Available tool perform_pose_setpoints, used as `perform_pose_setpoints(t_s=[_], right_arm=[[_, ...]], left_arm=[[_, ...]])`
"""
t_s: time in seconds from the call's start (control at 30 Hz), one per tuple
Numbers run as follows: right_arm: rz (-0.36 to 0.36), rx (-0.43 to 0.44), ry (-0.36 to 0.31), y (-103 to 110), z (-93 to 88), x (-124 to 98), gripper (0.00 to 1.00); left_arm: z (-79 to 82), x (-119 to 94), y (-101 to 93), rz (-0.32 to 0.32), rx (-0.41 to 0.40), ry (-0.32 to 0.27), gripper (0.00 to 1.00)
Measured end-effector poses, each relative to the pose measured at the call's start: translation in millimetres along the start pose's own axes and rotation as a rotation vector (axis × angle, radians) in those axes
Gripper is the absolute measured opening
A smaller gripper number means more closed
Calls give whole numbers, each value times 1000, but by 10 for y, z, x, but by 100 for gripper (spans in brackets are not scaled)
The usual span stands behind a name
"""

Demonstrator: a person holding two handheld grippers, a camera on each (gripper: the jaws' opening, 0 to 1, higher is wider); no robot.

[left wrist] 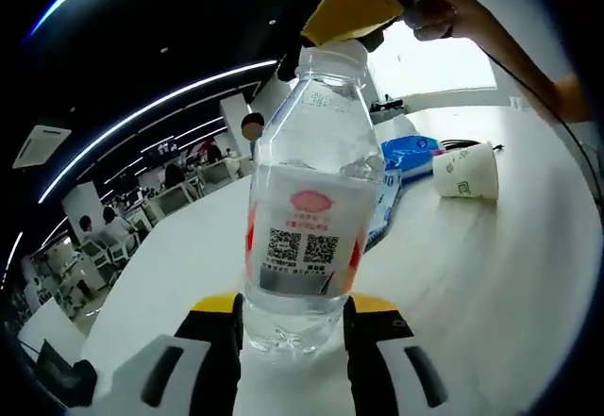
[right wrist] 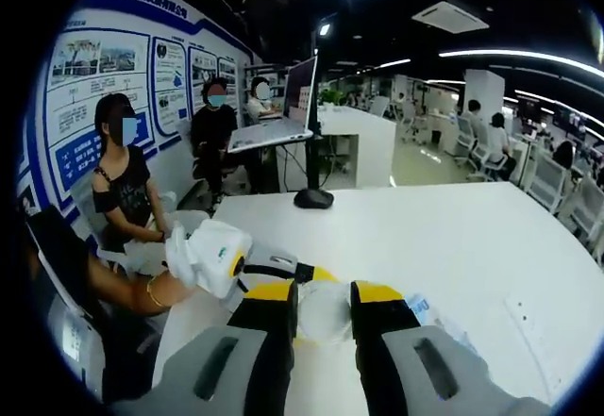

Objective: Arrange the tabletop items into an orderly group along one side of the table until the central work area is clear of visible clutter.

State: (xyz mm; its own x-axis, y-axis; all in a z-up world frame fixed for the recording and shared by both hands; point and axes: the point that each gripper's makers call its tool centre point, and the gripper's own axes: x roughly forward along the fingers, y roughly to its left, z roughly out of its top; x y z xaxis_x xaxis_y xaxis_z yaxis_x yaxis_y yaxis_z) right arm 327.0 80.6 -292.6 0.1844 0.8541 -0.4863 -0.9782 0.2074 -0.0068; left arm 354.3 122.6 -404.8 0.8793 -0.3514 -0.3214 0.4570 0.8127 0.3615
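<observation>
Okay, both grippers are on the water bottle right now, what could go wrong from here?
1. The left gripper clamps the clear plastic water bottle low on its body while the right gripper closes on its white cap; squeezing or twisting apart could buckle it or loosen the cap and spill water on the white table.
2. The white paper cup lies tipped beside the blue plastic packet; a swing of the bottle could send it rolling.

Bright ceiling strips (right wrist: pixel 514 53), window (left wrist: pixel 444 62) glare, heavy fisheye warp at edges.
</observation>
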Motion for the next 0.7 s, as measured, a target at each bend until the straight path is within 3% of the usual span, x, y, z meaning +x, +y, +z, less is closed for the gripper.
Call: perform_pose_setpoints(t_s=[0.17,0.7], right_arm=[[7,-5,-38,19,173,142,20],[41,-23,-42,114,385,416,21]], left_arm=[[-59,11,58,16,-32,17,41],[-171,-17,122,31,-87,39,39]])
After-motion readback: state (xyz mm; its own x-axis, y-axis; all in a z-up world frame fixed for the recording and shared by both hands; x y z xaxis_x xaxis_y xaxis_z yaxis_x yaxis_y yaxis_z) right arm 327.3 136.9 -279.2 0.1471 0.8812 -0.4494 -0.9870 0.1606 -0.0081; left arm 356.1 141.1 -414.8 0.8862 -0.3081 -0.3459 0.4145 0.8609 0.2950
